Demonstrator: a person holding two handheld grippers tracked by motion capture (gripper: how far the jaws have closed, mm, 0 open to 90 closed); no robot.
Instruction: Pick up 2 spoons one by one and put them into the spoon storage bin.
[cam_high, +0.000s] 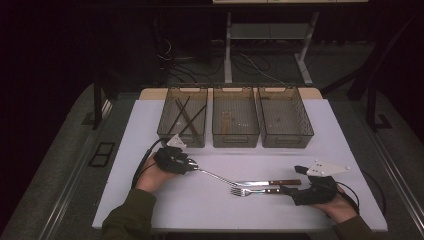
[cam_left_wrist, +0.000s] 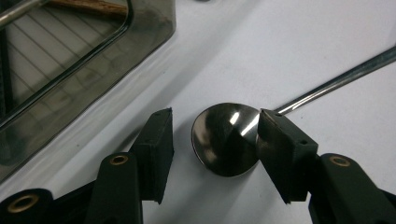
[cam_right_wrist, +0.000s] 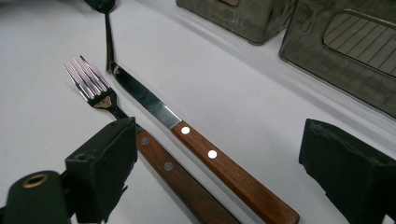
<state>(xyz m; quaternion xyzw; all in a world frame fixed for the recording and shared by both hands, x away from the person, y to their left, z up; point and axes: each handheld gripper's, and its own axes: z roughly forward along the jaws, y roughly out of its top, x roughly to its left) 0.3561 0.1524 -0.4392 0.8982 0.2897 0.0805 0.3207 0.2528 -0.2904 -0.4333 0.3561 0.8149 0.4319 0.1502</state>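
A metal spoon (cam_high: 215, 176) lies on the white table (cam_high: 150, 205), its bowl toward my left gripper (cam_high: 192, 165). In the left gripper view the spoon's bowl (cam_left_wrist: 226, 140) sits between the jaws of that gripper (cam_left_wrist: 215, 116). The right pad touches the bowl's edge, the left pad stands apart from it, and the spoon rests on the table. A wood-handled knife (cam_high: 270, 182) and fork (cam_high: 252, 191) lie side by side. My right gripper (cam_high: 288, 189) is open at their handle ends, with the knife handle (cam_right_wrist: 229, 172) and fork (cam_right_wrist: 154, 154) between its wide jaws (cam_right_wrist: 219, 128), untouched.
Three translucent grey bins stand in a row at the back: the left bin (cam_high: 181, 139) holds thin dark sticks, while the middle bin (cam_high: 235, 139) and right bin (cam_high: 287, 139) look nearly bare. The left bin's corner (cam_left_wrist: 70, 65) is close to my left gripper.
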